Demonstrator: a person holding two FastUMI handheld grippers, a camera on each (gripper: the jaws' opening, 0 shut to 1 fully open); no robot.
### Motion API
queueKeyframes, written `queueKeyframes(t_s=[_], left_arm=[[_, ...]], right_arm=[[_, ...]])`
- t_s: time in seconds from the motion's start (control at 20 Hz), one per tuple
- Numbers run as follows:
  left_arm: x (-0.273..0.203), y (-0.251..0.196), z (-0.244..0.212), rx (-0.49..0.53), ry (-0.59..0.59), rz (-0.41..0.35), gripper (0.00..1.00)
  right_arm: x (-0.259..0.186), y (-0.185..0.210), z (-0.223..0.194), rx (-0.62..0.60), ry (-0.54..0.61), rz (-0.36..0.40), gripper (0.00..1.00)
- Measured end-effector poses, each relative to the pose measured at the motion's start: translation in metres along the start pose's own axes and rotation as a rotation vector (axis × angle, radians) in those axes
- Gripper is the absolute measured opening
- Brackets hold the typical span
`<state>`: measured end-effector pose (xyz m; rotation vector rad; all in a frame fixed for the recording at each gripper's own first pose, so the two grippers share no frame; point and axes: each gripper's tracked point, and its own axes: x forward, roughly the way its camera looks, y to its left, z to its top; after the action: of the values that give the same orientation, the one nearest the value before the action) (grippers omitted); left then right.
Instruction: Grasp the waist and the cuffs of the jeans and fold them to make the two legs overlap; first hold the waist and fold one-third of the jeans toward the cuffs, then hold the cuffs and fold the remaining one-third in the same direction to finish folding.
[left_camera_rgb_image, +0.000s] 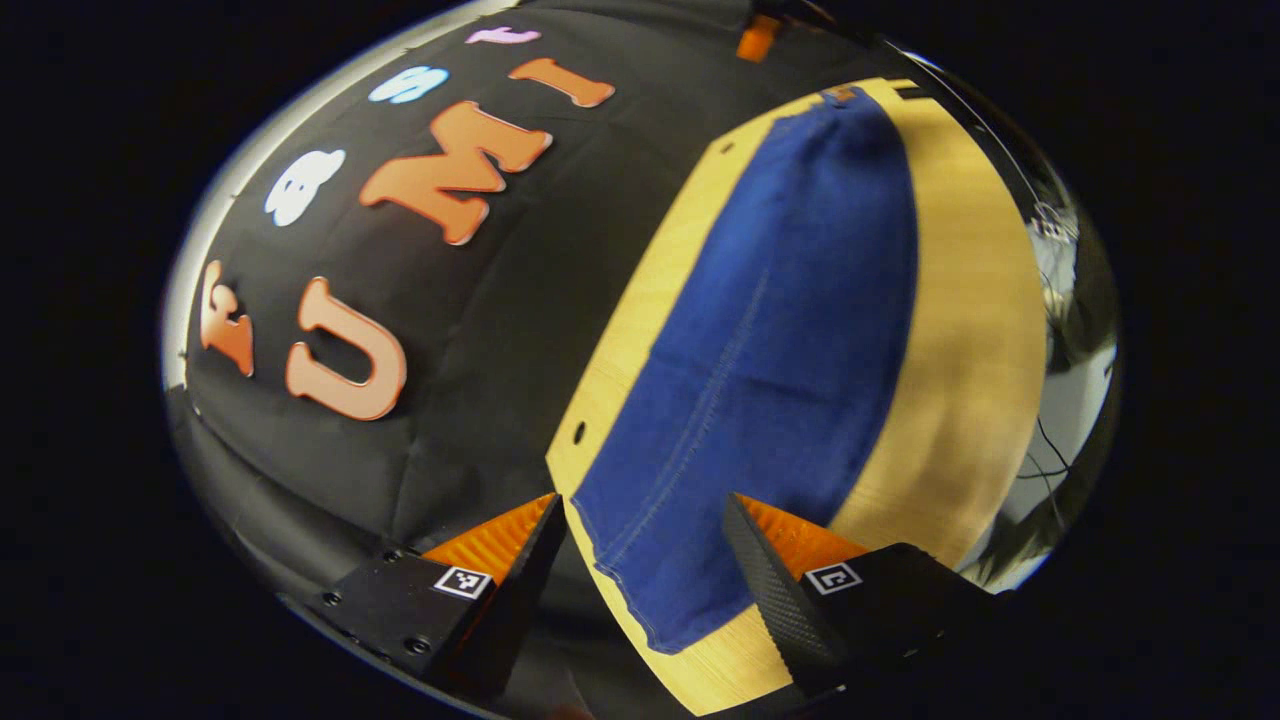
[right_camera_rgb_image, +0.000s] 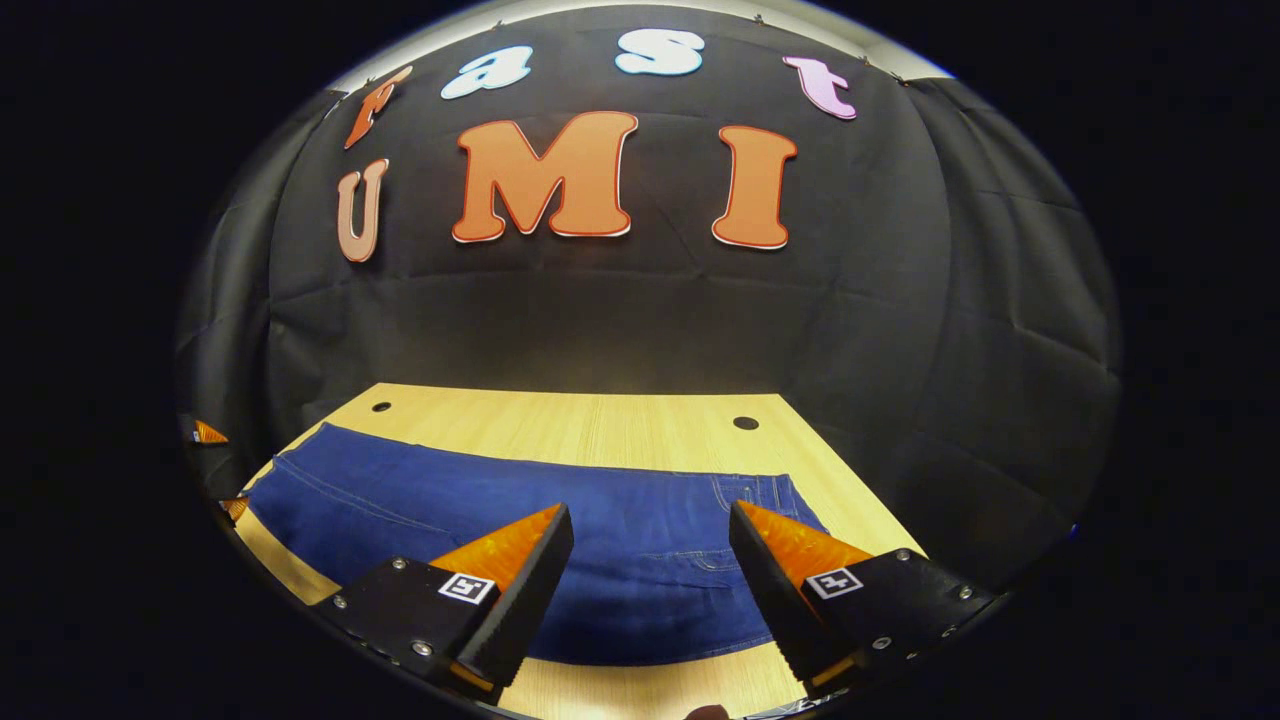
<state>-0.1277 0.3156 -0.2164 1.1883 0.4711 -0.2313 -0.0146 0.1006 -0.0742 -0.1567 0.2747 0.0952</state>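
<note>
Black cloth walls close the booth behind a pale wooden surface, and on that wood we see the jeans lying flat, folded lengthwise into one long blue band. In the right gripper view our right hand-held gripper hangs just above the waist end, fingers spread wide with nothing between them; the waistband and a pocket seam lie just beyond its right finger. In the left gripper view our left hand-held gripper is likewise released, poised over the cuff end of the jeans, whose hem lies between its two fingers near the edge of the surface.
</note>
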Motion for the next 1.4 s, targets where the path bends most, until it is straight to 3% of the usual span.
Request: queueKeyframes(t_s=[0.55,1.0,1.15,1.25,1.3,1.4], left_arm=[[0.023,-0.077,-0.061,0.344,0.081,-0.279,0.98],[0.066,-0.068,-0.065,0.356,0.102,-0.312,0.97],[0.090,-0.057,-0.057,0.401,0.090,-0.253,0.95],[0.100,-0.056,-0.057,0.397,0.095,-0.229,0.93],[0.104,-0.059,-0.058,0.386,0.098,-0.230,0.87],[0.112,-0.064,-0.057,0.387,0.099,-0.229,0.63]], right_arm=[[0.006,-0.012,-0.018,-0.021,0.061,-0.029,0.97],[0.011,-0.008,-0.017,-0.037,0.076,-0.030,0.98],[0.013,-0.006,-0.014,-0.036,0.076,-0.028,0.97],[0.013,-0.006,-0.013,-0.042,0.072,-0.031,0.98],[0.013,-0.007,-0.012,-0.045,0.071,-0.033,0.97],[0.014,-0.009,-0.013,-0.055,0.073,-0.036,0.97]])
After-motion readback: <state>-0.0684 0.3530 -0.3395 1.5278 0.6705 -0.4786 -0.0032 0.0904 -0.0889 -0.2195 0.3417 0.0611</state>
